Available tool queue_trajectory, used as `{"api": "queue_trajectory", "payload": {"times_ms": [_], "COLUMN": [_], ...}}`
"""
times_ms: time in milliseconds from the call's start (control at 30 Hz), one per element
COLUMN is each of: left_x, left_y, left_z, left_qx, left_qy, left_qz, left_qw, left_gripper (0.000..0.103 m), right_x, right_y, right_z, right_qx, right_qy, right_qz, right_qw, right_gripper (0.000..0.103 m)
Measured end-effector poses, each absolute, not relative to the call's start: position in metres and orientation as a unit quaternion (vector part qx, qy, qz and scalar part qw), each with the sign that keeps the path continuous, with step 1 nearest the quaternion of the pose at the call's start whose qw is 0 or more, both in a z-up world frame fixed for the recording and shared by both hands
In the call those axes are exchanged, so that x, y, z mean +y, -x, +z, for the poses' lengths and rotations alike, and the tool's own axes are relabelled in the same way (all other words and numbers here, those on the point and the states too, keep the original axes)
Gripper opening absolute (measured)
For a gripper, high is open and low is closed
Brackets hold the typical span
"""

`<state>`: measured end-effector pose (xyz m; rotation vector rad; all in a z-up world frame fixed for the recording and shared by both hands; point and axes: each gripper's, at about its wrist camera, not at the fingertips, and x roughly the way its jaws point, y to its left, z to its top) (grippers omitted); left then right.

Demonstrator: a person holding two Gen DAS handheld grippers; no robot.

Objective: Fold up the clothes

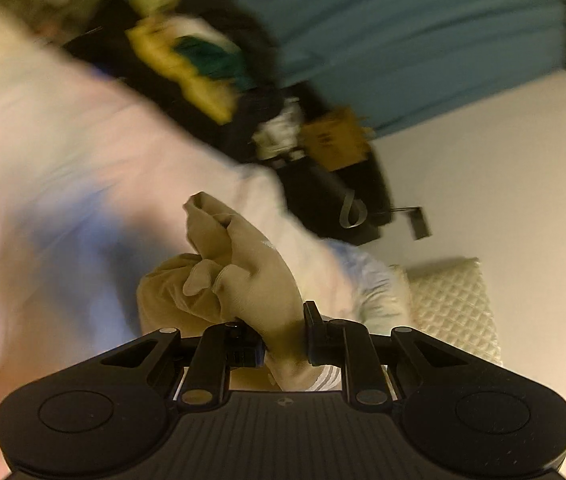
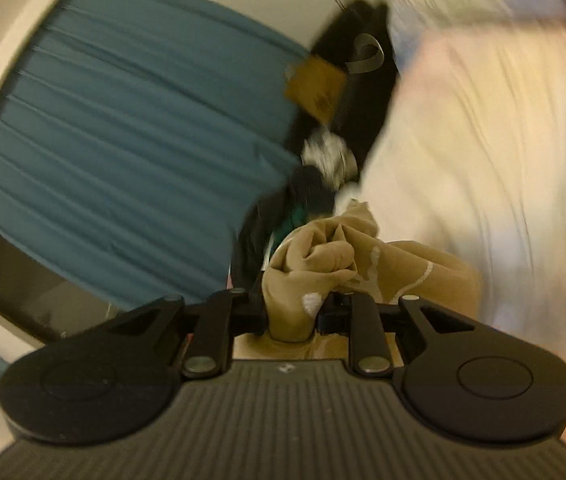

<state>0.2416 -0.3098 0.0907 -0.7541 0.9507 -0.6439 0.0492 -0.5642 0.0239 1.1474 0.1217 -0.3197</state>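
1. My left tongs [image 1: 283, 336] are pinching a bunched fold of the tan garment [image 1: 243, 272]; the cloth is squeezed between the two black fingers and rises straight up out of them in a crumpled ridge.
2. My right tongs [image 2: 293, 312] are likewise clamped on a wad of the same tan garment [image 2: 311, 268], which bulges out just above the fingers and carries pale printed marks.
3. In both wrist views the tan cloth sits dead centre between the fingers, touching both pads, with more of it spilling to the side and below the tongs.
4. Behind the garment spreads a pale, whitish bedsheet [image 1: 63, 168], heavily blurred, with bluish shadows on it.
5. Past the sheet lies a dark heap of clothes [image 1: 203, 60] with yellow and green patches, and a brown cardboard piece [image 1: 335, 140] beside it.
6. A quilted cream pillow [image 1: 455, 308] lies to the right of the left tongs.
7. A teal curtain [image 2: 123, 140] hangs against the white wall [image 1: 503, 160].
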Motion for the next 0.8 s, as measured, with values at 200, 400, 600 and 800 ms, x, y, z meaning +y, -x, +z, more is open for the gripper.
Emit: {"api": "queue_trajectory", "payload": {"times_ms": [200, 400, 600, 800], "left_x": [-0.381, -0.376, -0.355, -0.341], "left_y": [-0.267, -0.261, -0.236, -0.203], "left_z": [0.042, -0.065, -0.105, -0.097], "left_qx": [0.418, 0.471, 0.465, 0.433], "left_qy": [0.301, 0.236, 0.176, 0.102], "left_qz": [-0.326, -0.331, -0.345, -0.339], "left_qw": [0.793, 0.783, 0.796, 0.829], "left_gripper": [0.019, 0.018, 0.020, 0.030], "right_x": [-0.604, -0.601, -0.576, -0.572], "right_y": [-0.074, -0.062, -0.032, -0.018], "right_z": [-0.027, -0.132, -0.183, -0.190], "right_qx": [0.064, 0.148, 0.160, 0.189], "right_qy": [-0.515, -0.515, -0.529, -0.558], "right_qz": [-0.189, -0.207, -0.209, -0.219], "right_qw": [0.834, 0.818, 0.807, 0.777], "right_gripper": [0.024, 0.024, 0.024, 0.027]}}
